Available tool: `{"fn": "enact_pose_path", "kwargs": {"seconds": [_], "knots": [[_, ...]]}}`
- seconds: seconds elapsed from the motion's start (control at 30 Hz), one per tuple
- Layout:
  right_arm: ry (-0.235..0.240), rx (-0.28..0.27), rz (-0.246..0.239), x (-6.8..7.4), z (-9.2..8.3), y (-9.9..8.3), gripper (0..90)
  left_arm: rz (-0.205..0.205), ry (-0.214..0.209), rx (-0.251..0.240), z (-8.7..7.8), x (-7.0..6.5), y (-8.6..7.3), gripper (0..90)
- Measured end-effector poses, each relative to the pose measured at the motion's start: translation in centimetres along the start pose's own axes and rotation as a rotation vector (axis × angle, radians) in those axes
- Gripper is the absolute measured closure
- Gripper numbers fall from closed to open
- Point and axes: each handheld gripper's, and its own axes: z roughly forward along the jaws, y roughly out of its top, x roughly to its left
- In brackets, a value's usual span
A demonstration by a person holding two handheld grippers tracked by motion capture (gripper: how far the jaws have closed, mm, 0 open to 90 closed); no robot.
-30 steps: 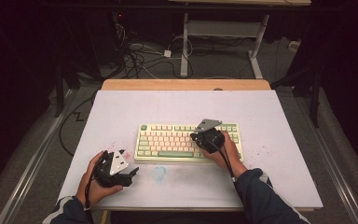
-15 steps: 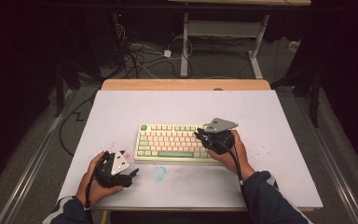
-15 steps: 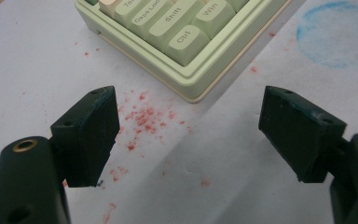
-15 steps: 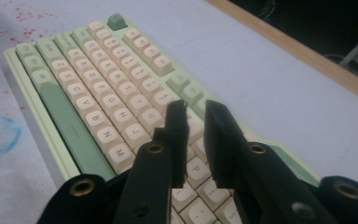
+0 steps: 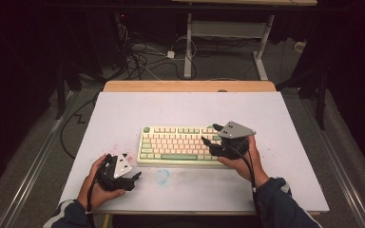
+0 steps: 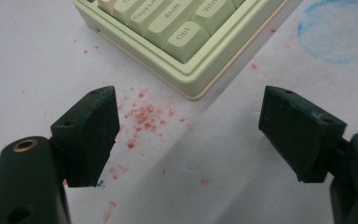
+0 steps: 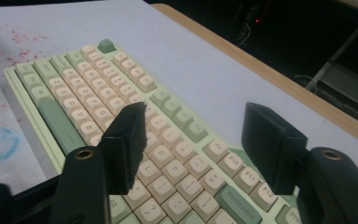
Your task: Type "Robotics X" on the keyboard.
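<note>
Right hand-held gripper [image 5: 210,140] hovers over the right end of the keyboard [image 5: 178,145], jaws spread wide and just been opening, nothing between them, pads clear of the keys; in the right gripper view the jaws frame the number and function rows from above. Left hand-held gripper [image 5: 134,179] sits low near the front-left corner of the table [image 5: 285,114], jaws wide apart, empty, aimed at the keyboard's near-left corner by the Ctrl key [image 6: 186,35], not touching it. Keyboard lies flat at the middle of the white table, long side toward the person, red specks [image 6: 144,114] and a blue smudge [image 5: 162,176] on the surface in front of it. Looks like a rigid plastic case, probably moderately heavy, won't flex; keycaps are smooth, could pop off or get pressed if pinched. Best hold is likely the case edge at the short ends or corners, one gripper per end, not the keys.
</note>
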Motion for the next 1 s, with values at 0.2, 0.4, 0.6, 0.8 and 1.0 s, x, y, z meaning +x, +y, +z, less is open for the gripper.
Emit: {"fn": "enact_pose_path", "kwargs": {"seconds": [0.2, 0.4, 0.6, 0.8, 1.0], "knots": [[-0.039, -0.015, 0.013, -0.2, -1.2, -0.4, 31.1, 0.014, 0.003, 0.007, -0.1, 0.1, 0.0, 18.9], [-0.079, -0.025, 0.012, -0.3, -2.3, -1.0, 26.6, 0.014, 0.007, 0.002, -0.1, 0.1, 0.1, 18.9], [-0.097, -0.035, 0.018, -0.4, -3.8, -2.0, 25.3, 0.012, 0.011, -0.004, -0.1, 0.2, 0.2, 19.0], [-0.12, -0.035, 0.022, -0.6, -5.1, -3.2, 24.7, 0.017, 0.018, -0.009, -0.2, 0.2, 0.3, 19.4], [-0.142, -0.027, 0.017, -0.6, -6.0, -4.4, 24.7, -0.004, 0.02, -0.033, -0.2, 0.3, 0.6, 21.9]]}}
